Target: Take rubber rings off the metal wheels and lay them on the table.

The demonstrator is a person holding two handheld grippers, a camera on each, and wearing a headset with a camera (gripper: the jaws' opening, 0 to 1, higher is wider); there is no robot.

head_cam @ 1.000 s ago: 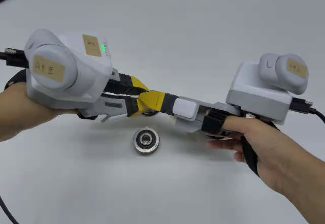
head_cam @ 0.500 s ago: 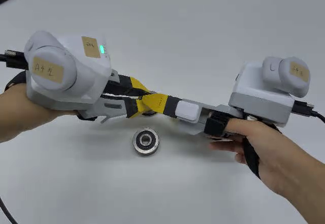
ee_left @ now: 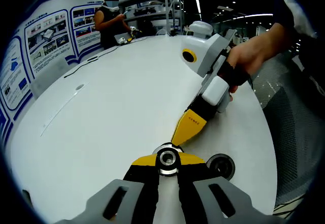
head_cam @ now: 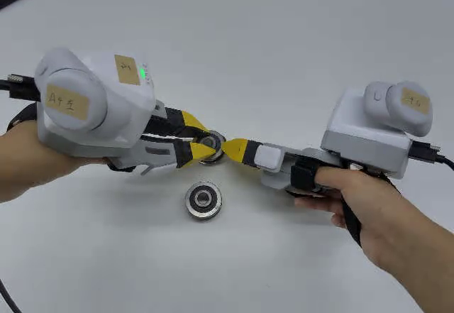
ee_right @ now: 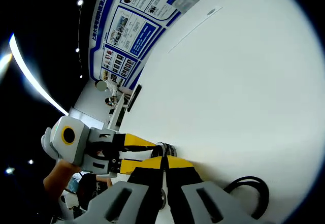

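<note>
- Tan label (head_cam: 69,102) on the left gripper (head_cam: 208,147), 9 o'clock in the head view: handwritten "A4" and one unclear character.
- Smaller label (head_cam: 128,68) at its 1 o'clock: illegible scribble.
- Third label (head_cam: 415,100) on the right gripper (head_cam: 228,147), 3 o'clock: illegible.
- Posters (ee_left: 40,36), 10 o'clock in the left gripper view: print too small.

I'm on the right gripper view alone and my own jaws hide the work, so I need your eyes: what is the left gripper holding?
Observer: The left gripper clamps a metal wheel between its yellow jaws.
Operator: Any other wheel around?
Observer: A second wheel lies flat on the table, below the held one in the head view.
Operator: Is its ring off?
Observer: No, a black rubber ring sits around its rim.
</note>
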